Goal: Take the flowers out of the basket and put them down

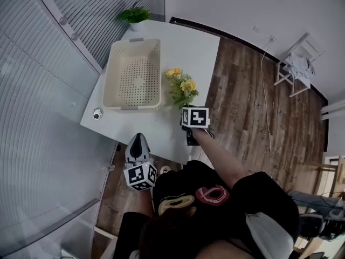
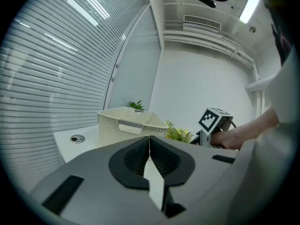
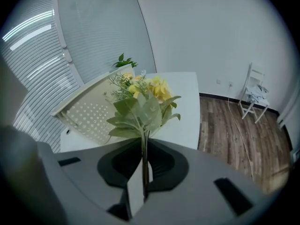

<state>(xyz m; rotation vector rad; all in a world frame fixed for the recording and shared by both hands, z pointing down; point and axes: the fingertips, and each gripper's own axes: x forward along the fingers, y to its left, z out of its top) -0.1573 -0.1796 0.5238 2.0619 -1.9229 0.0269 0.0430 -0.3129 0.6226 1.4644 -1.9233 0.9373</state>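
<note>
A bunch of yellow flowers (image 1: 182, 87) with green leaves hangs over the white table, just right of the cream perforated basket (image 1: 135, 74). My right gripper (image 1: 186, 111) is shut on the stems, and in the right gripper view the flowers (image 3: 140, 100) stand up from the closed jaws with the basket (image 3: 91, 109) behind them. My left gripper (image 1: 139, 144) is shut on nothing and hangs off the table's near edge. In the left gripper view the basket (image 2: 129, 124) stands ahead, with the flowers (image 2: 179, 134) to its right. The basket looks empty.
A small potted plant (image 1: 134, 15) stands at the table's far end. A small round metal fitting (image 1: 97, 113) sits at the table's left edge. Slatted blinds line the left side. A white chair (image 1: 297, 63) stands on the wooden floor to the right.
</note>
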